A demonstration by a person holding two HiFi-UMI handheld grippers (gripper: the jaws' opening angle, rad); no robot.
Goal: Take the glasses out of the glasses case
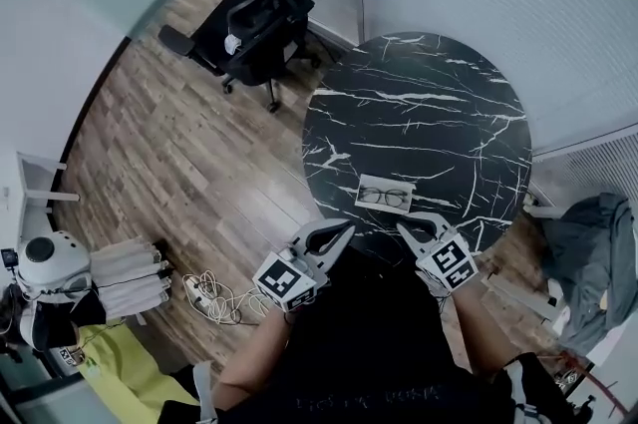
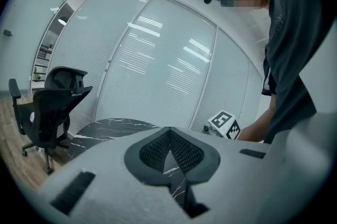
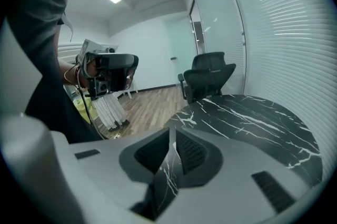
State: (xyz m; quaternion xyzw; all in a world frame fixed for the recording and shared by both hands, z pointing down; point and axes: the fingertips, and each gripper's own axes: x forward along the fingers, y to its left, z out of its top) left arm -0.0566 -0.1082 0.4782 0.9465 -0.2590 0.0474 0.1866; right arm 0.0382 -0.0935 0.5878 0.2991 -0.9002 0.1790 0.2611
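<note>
Both grippers are off the table, held close to the person's body at the near edge of the round black marble table (image 1: 429,103)

Left gripper (image 1: 342,230): in its own view the left gripper's (image 2: 168,130) jaws are closed tip to tip, with nothing between them. Only a sliver of marble shows through the gap lower down, behind the pads

Right gripper (image 1: 410,232): same story. In its own view the right gripper (image 3: 172,136) has its jaws drawn together to a thin slit and holds nothing; marble is visible through the slit

Glasses (image 1: 385,197) lie flat on the table on a pale rectangular case (image 1: 364,183), lenses side by side. At this size I can't tell whether they sit in the case or just on top of it. The case is near the table's near edge, just beyond the two sets of jaw tips and roughly between them, touching neither

The right gripper's marker cube (image 2: 224,124) shows in the left gripper view, just beside the person's forearm

Rest of the room (nothing else on the tabletop besides case and glasses):
- black office chair (image 1: 261,13) on the wood floor beyond the table's far left side
- tangle of white cables (image 1: 214,297) on the floor to the person's left
- grey jacket (image 1: 593,252) heaped at the right
- slatted blinds run behind the table
</note>
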